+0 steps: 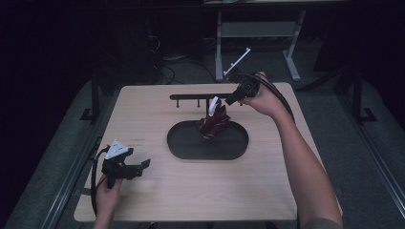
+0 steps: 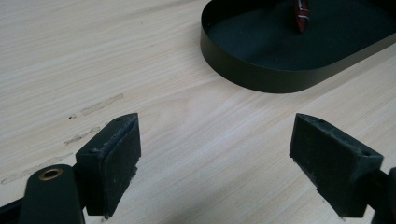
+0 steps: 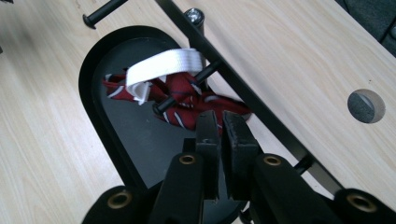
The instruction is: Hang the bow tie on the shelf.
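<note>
1 red cloth (image 3: 187, 100) half-hidden behind rack peg (image 3: 187, 86).

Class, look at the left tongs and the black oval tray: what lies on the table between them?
Nothing: in the left gripper view, bare wooden table runs from the left tongs to the tray.

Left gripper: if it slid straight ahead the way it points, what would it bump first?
Probably the black tray. The left gripper has its fingers open over bare table, and the tray's wall stands ahead, slightly right; depth is uncertain.
</note>
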Demonstrator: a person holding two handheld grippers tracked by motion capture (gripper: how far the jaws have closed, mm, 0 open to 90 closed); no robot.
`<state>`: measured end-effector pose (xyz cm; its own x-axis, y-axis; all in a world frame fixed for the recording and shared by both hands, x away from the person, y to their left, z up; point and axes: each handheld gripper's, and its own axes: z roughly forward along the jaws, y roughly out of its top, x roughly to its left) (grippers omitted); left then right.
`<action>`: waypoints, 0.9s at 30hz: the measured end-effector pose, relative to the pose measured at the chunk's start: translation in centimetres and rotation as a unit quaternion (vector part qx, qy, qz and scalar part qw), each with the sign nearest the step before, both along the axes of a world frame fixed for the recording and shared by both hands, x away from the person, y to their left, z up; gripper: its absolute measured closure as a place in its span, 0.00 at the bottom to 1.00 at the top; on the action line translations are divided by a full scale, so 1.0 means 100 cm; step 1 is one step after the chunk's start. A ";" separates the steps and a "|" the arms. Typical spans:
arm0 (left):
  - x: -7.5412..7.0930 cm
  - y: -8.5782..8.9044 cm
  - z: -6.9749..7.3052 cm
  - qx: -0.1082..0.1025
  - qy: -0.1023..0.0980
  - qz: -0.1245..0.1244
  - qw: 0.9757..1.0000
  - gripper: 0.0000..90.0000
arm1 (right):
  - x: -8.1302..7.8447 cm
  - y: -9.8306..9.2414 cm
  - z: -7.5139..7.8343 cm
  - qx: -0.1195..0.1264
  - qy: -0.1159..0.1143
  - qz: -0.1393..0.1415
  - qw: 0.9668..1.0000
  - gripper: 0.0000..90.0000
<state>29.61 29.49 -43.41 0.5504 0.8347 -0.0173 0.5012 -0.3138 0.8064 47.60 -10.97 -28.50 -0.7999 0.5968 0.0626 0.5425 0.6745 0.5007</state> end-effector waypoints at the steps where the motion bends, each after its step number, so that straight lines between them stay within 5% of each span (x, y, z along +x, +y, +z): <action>1: 0.000 0.000 0.000 0.000 0.000 0.000 1.000 0.18 | -0.001 0.000 0.000 -0.001 0.001 0.001 1.000 0.94; 27: 0.000 -0.003 0.000 0.001 0.001 0.002 1.000 0.18 | -0.013 -0.011 -0.006 0.023 0.013 0.018 0.999 0.87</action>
<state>29.63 29.22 -43.42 0.5465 0.8373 -0.0166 0.5036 -0.3127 0.8053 46.32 -12.08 -29.07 -0.8188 0.5632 0.1114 0.5316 0.6704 0.5176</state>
